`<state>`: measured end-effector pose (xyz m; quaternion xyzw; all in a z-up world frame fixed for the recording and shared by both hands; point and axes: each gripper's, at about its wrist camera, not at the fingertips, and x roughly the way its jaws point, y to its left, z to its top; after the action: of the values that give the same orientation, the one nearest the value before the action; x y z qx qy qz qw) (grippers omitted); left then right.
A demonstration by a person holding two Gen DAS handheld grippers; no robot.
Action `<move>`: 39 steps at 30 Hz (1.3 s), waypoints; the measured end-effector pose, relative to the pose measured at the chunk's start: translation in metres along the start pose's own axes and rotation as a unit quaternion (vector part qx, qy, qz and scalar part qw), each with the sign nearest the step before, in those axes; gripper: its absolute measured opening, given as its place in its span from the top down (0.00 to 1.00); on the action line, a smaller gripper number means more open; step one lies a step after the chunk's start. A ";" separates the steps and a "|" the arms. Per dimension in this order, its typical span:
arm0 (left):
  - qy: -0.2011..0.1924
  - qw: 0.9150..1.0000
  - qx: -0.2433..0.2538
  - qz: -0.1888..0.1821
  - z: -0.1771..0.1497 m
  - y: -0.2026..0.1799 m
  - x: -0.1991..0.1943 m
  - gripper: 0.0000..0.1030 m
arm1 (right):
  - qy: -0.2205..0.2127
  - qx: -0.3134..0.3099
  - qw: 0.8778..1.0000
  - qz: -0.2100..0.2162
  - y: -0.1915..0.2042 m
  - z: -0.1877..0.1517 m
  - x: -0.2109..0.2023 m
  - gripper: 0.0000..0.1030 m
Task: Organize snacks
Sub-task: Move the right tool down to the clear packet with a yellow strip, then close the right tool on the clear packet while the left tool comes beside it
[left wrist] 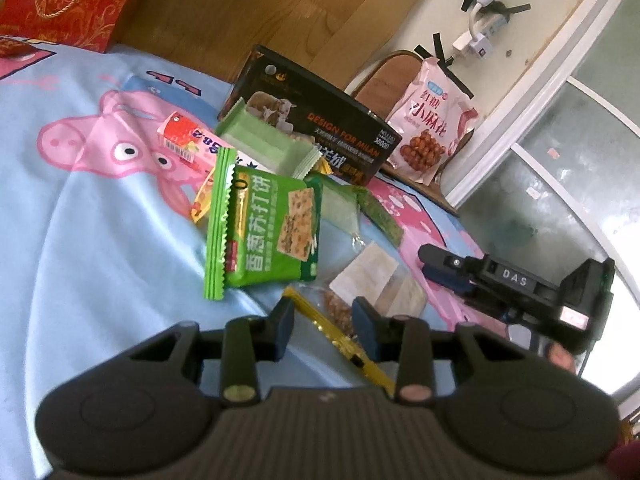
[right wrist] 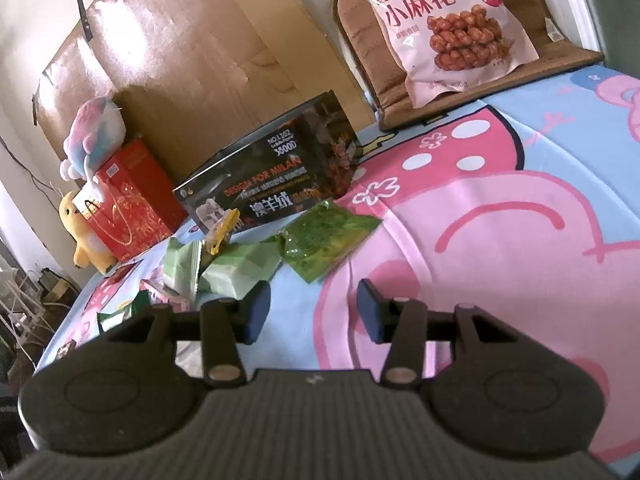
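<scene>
Your left gripper (left wrist: 322, 326) is nearer: its jaws stand apart, holding nothing, just short of the clear nut packet (left wrist: 372, 288) on the bed sheet (left wrist: 80, 240), whose yellow sealed edge seems to run diagonally between them (blurred there). Your right gripper (right wrist: 313, 312), also apart and holding nothing, faces the green packet (right wrist: 328, 236).

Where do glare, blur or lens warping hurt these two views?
Left wrist view: the window is washed out at right, edges curve, and the cracker pack reads sharply. Right wrist view: sheen streaks the cardboard, and the black box print is slightly soft.
</scene>
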<state>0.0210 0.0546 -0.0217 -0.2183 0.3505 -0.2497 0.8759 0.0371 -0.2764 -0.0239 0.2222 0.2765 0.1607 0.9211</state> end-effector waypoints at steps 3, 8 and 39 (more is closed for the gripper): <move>-0.002 1.000 0.002 -0.001 -0.001 -0.001 0.000 0.68 | -0.001 -0.007 1.000 -0.003 0.002 0.000 0.000 0.49; -0.003 1.000 -0.001 -0.003 0.000 0.000 0.000 0.68 | -0.001 -0.014 1.000 -0.006 0.004 -0.001 0.001 0.48; 0.022 1.000 -0.004 0.010 0.009 -0.006 -0.016 0.57 | 0.074 -0.228 0.961 0.140 0.058 -0.024 -0.017 0.38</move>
<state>0.0160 0.0611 -0.0045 -0.2127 0.3731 -0.2441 0.8695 0.0000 -0.2265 -0.0054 0.0301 0.2660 0.3627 0.8926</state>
